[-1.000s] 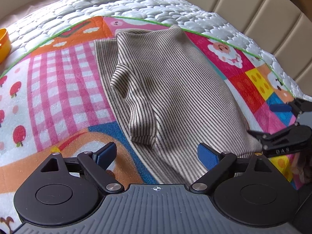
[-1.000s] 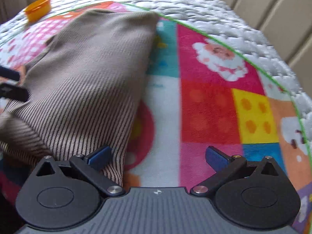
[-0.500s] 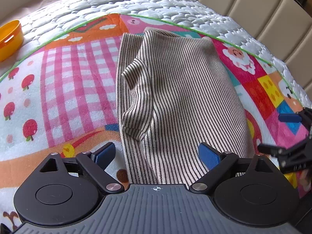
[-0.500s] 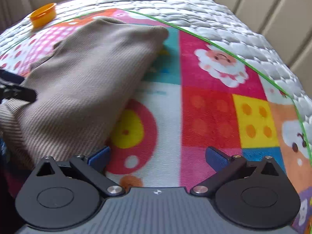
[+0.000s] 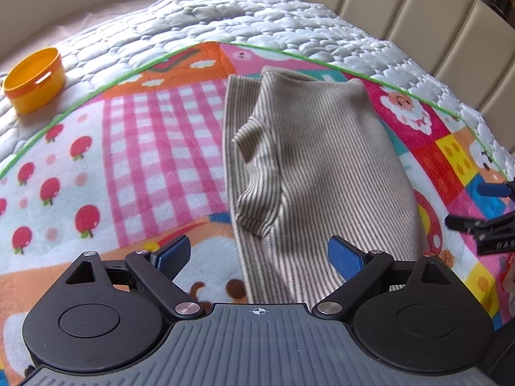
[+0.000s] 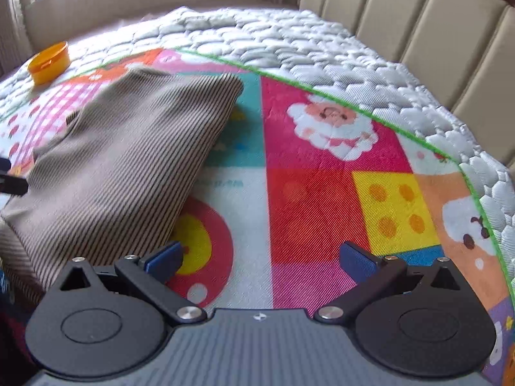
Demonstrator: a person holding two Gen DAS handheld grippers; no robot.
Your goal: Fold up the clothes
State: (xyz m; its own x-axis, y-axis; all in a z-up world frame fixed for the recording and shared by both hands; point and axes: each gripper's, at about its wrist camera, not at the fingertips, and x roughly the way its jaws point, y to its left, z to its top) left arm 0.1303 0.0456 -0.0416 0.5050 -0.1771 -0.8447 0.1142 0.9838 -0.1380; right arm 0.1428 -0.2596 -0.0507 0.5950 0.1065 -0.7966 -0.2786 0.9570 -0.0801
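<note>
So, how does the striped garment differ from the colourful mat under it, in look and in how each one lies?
The striped garment has thin brown and beige lines; the colourful mat has bright cartoon patches, checks and strawberries. The garment lies folded in layers with a raised, rumpled flap; the mat lies spread flat. The garment covers only a part of the mat, which reaches far beyond it. Both are soft fabric on the white quilt.

Your right gripper (image 6: 260,255), its blue pads spread wide, hovers over the colourful mat (image 6: 322,193), with the folded striped garment (image 6: 128,160) to its left and an orange container (image 6: 48,61) near the bed's far-left corner.
</note>
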